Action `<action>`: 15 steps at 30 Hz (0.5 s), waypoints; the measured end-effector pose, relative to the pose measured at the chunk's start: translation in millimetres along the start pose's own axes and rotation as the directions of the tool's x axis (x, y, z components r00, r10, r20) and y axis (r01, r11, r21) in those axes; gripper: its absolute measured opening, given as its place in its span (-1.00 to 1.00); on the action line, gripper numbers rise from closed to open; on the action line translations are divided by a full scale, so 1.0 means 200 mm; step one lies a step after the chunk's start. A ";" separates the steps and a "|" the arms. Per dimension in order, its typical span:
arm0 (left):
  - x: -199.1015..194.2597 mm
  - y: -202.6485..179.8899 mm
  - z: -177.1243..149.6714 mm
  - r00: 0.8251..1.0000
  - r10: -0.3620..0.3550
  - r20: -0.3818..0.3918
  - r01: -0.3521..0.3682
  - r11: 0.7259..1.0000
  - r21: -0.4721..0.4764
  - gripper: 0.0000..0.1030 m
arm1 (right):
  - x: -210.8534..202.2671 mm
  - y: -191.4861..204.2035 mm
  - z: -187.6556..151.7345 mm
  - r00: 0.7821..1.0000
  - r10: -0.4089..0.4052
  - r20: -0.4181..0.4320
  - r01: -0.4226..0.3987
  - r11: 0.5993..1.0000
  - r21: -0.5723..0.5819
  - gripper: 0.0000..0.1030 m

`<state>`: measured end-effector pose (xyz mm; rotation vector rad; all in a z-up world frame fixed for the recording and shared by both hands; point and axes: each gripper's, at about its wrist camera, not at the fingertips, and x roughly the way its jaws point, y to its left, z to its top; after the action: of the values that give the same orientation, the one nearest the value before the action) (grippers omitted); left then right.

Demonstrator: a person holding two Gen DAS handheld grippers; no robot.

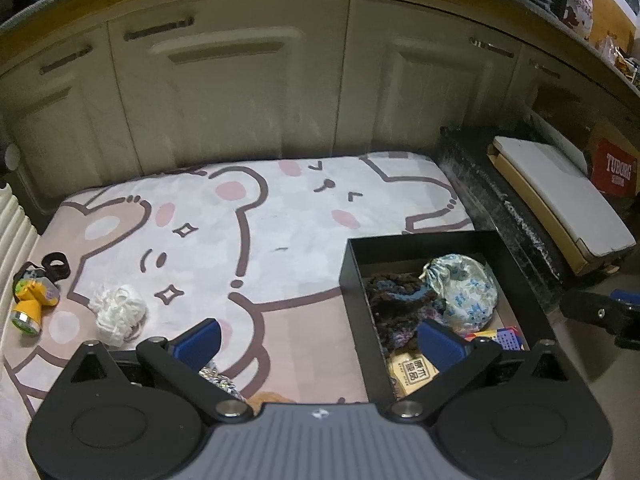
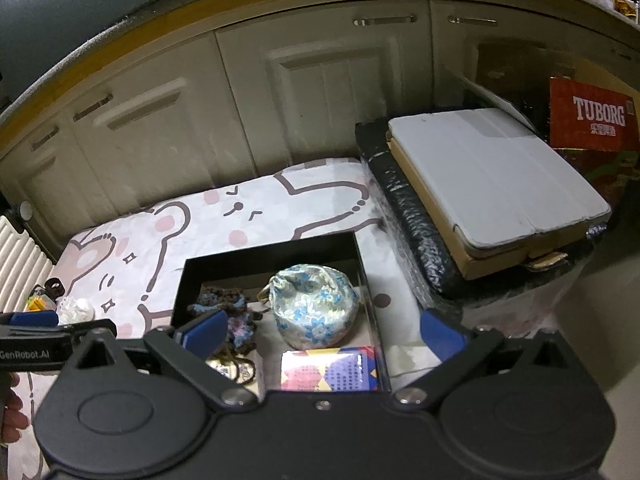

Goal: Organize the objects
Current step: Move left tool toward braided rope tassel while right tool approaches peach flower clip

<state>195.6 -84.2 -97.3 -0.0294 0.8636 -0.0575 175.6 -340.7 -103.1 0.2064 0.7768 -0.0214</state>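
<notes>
Left gripper point(image 1: 320, 340): fingers spread wide, nothing between, hovering above bear-print mat point(image 1: 260, 216). Right gripper point(image 2: 322, 332): spread wide too, empty, over black box point(image 2: 272, 254). In box: floral pouch point(image 2: 314, 308) at centre, dark crochet piece point(image 2: 236, 312) at 9 o'clock of pouch, colourful packet point(image 2: 330, 368) at 6 o'clock. Outside box, on mat: white yarn ball point(image 1: 118, 312), yellow toy point(image 1: 34, 300) at 9 o'clock of ball.
</notes>
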 end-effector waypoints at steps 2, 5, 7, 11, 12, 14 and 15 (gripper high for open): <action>-0.02 0.03 -0.01 1.000 0.008 0.006 -0.008 1.000 -0.011 1.00 | 0.01 0.03 0.00 1.000 0.008 -0.002 -0.008 1.000 -0.004 1.00; -0.05 0.09 -0.01 0.999 0.031 0.014 -0.031 0.999 -0.026 1.00 | 0.02 0.08 0.01 1.000 0.029 -0.011 -0.029 0.999 -0.014 1.00; -0.07 0.13 -0.02 0.999 0.047 0.019 -0.046 0.998 -0.036 1.00 | 0.03 0.13 0.01 0.999 0.042 -0.015 -0.042 0.999 -0.026 1.00; -0.11 0.24 -0.02 0.996 0.081 0.025 -0.079 0.995 -0.065 1.00 | 0.05 0.24 0.00 0.997 0.073 -0.029 -0.075 0.995 -0.059 1.00; -0.12 0.26 -0.03 0.996 0.090 0.026 -0.088 0.994 -0.072 1.00 | 0.06 0.26 0.00 0.996 0.080 -0.032 -0.082 0.994 -0.068 1.00; -0.15 0.31 -0.03 0.994 0.108 0.030 -0.106 0.991 -0.083 1.00 | 0.06 0.31 -0.01 0.995 0.096 -0.036 -0.099 0.992 -0.084 1.00; -0.16 0.33 -0.04 0.993 0.116 0.031 -0.113 0.990 -0.087 1.00 | 0.07 0.34 -0.01 0.994 0.105 -0.038 -0.108 0.990 -0.091 1.00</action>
<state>172.4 -16.1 -81.3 -0.0604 0.8300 0.0868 190.4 -272.6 -101.5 0.1604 0.7971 0.1195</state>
